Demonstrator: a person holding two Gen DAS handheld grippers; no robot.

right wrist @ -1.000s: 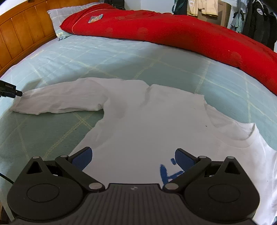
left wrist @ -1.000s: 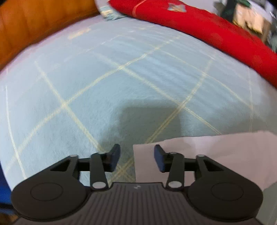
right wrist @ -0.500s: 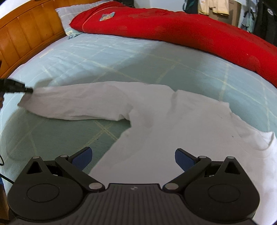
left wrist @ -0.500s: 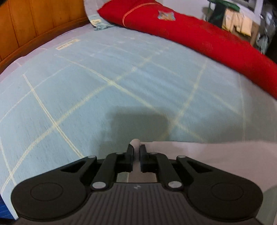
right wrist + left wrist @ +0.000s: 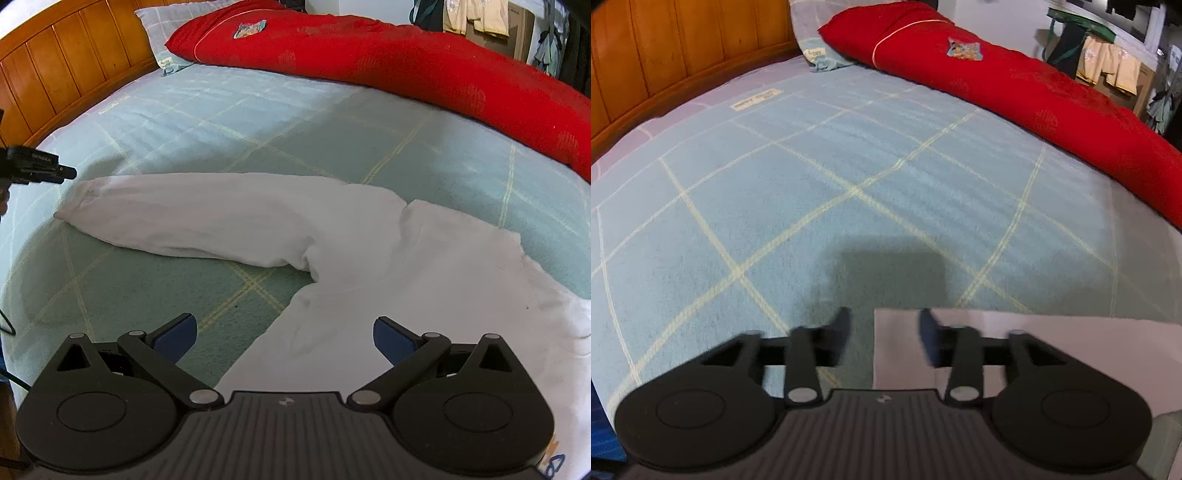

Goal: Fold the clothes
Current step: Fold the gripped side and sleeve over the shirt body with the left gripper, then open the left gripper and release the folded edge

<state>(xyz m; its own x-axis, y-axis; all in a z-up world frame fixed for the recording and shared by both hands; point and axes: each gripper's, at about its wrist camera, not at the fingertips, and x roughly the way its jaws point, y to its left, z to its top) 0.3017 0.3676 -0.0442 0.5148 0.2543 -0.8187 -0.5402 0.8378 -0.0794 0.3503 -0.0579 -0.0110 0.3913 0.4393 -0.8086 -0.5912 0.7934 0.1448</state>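
Both grippers [image 5: 882,334] [image 5: 284,338] unclenched, nothing held; white shirt [image 5: 424,280] flat mid-bed [image 5: 258,122], sleeve [image 5: 192,218] stretched twd headboard [image 5: 62,70] side, prob. for smoothing.

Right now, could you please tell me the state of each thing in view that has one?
Left gripper: jaws open, holding nothing.
Right gripper: jaws open, empty, over the shirt.
Shirt: lying unfolded on the bed.
Sleeve: stretched out sideways, flat.
Red quilt: bunched along the far side.

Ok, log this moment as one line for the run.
left gripper: open at sleeve cuff | right gripper: open over white shirt | sleeve spread on bed
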